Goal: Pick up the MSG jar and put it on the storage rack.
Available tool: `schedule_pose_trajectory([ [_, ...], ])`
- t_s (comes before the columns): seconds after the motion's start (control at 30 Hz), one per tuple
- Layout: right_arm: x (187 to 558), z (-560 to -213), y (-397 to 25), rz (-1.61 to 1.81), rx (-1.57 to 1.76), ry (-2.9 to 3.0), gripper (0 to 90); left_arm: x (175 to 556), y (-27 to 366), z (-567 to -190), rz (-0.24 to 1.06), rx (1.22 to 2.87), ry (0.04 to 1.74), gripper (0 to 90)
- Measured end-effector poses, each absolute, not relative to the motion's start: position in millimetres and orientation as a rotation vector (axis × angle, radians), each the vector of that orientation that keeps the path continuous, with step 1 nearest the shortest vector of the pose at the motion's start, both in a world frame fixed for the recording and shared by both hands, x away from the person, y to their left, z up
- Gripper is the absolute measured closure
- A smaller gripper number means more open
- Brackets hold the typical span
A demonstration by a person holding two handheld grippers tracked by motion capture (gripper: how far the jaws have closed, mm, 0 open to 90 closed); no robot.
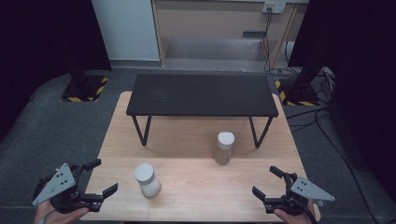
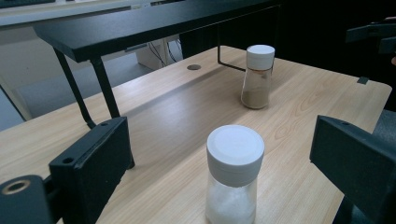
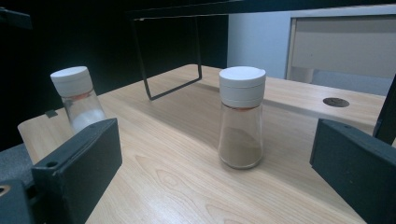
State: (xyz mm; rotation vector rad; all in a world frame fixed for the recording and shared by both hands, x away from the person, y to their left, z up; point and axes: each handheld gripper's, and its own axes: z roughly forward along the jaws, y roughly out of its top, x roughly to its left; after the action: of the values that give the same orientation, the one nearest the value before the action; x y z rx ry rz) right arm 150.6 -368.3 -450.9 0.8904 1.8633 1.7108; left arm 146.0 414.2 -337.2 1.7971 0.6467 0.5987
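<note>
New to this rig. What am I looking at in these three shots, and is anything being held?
No robot: a person holds a two-jaw gripper in each hand. The high view looks down on the table, with the left gripper and right gripper at its near edge. The other two views come from cameras riding on each gripper, looking along its black jaws. On the table stand a white-powder shaker, a brown-powder shaker and a black shelf. Both grippers are open; nothing is held.

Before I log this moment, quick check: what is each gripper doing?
Left gripper: open, holding nothing, facing the white-powder shaker.
Right gripper: open, holding nothing, facing the brown-powder shaker.
</note>
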Motion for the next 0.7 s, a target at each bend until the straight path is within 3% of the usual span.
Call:
schedule_pose_trajectory([
  [0.7,150.5,-450.9,-368.8,1.715,0.885,1.868,2.7,137.1,425.0,-305.3,0.620,1.838,0.663,1.6],
])
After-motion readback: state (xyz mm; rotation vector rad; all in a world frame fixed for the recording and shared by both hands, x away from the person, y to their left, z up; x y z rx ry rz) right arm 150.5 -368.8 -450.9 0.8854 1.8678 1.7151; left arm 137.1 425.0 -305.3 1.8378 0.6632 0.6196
